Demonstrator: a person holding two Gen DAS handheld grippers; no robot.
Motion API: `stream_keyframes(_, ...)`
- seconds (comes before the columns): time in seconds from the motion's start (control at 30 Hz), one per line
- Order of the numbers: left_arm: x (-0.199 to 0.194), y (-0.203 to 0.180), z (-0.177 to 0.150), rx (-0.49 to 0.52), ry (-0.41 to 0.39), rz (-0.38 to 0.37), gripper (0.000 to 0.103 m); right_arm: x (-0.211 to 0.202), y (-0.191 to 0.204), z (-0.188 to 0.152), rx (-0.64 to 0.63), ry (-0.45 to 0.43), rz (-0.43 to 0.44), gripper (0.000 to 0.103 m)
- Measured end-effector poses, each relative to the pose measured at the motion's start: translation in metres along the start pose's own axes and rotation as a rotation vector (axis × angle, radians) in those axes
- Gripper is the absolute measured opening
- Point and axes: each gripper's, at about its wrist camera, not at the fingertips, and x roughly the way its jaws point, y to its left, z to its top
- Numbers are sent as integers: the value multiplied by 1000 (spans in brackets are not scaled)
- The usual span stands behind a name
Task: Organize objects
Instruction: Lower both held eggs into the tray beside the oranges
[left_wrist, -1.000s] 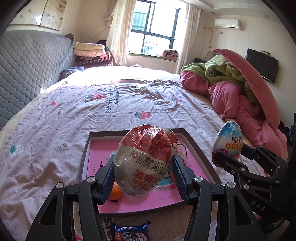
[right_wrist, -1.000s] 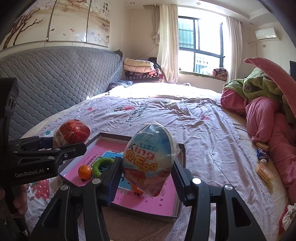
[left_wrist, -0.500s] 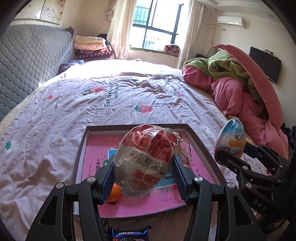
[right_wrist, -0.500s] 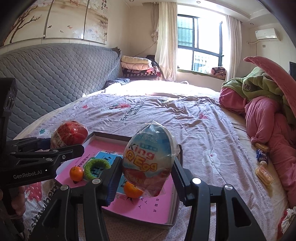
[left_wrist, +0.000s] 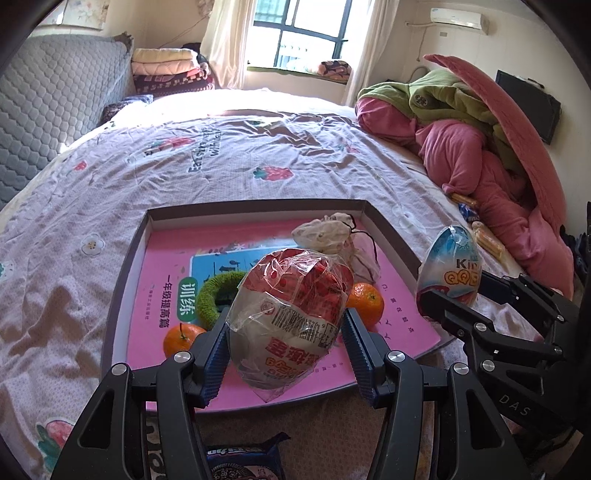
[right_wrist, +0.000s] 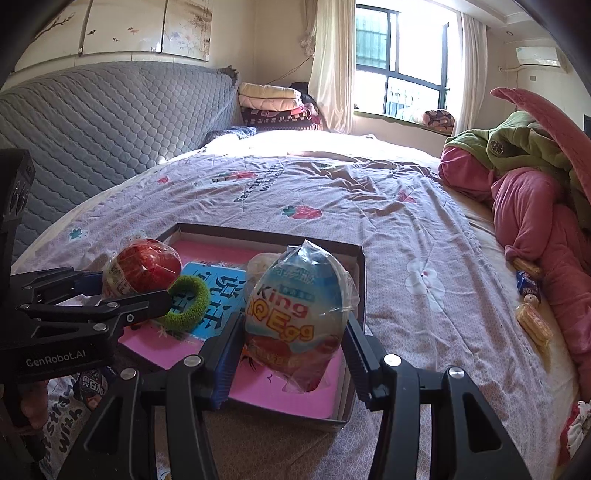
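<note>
- Left wrist view: you are working over a wide bed (left_wrist: 258, 162) with a lilac strawberry-print sheet, a window at the far end and a heap of pink and green quilts at the far right.
- A shallow tray (left_wrist: 125, 273) with a pink book as its floor lies near you on the sheet. In it are a green ring (left_wrist: 207, 299), two oranges (left_wrist: 364, 301) and a small cloth pouch (left_wrist: 325, 234).
- Your left gripper (left_wrist: 286, 343) is clamped on the red egg (left_wrist: 291, 306), which hangs over the near middle of the tray. It is plastic-wrapped, slick and crinkly, red above and white below, with the barcode facing you.
- To set it down well, lower it onto bare pink floor in front of the ring and between the oranges, and let go only when its base rests there; I judge a round egg will roll if dropped.
- A biscuit pack (left_wrist: 240, 461) lies outside the tray's near edge.
- Right wrist view: the same bed, with a grey quilted headboard at the left.
- Your right gripper (right_wrist: 291, 350) is clamped on the blue egg (right_wrist: 299, 314), above the tray's near right corner. Its wrapper is loose and baggy at top and bottom.
- Aim it at the bare pink near right, clear of the tray's wall.
- Keep the two grippers apart as they go in; they sit close side by side.
</note>
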Motion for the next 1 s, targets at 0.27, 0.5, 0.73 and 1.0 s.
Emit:
stream_keyframes(0.27, 9, -1, -7, -1, 30, -12, 59, 10, -5, -8, 23, 52, 20, 52)
stream_keyframes(0.5, 15, -1, -9, -2, 41, -15, 59, 15, -4, -12, 18, 72, 11, 52)
stream_keyframes(0.73, 18, 1, -11, -4, 47, -9, 59, 19, -4, -14, 17, 84, 8, 52)
stream_keyframes(1.0, 25, 1, -13, 5, 64, 1, 59, 24, -1, -15, 7, 101, 12, 52)
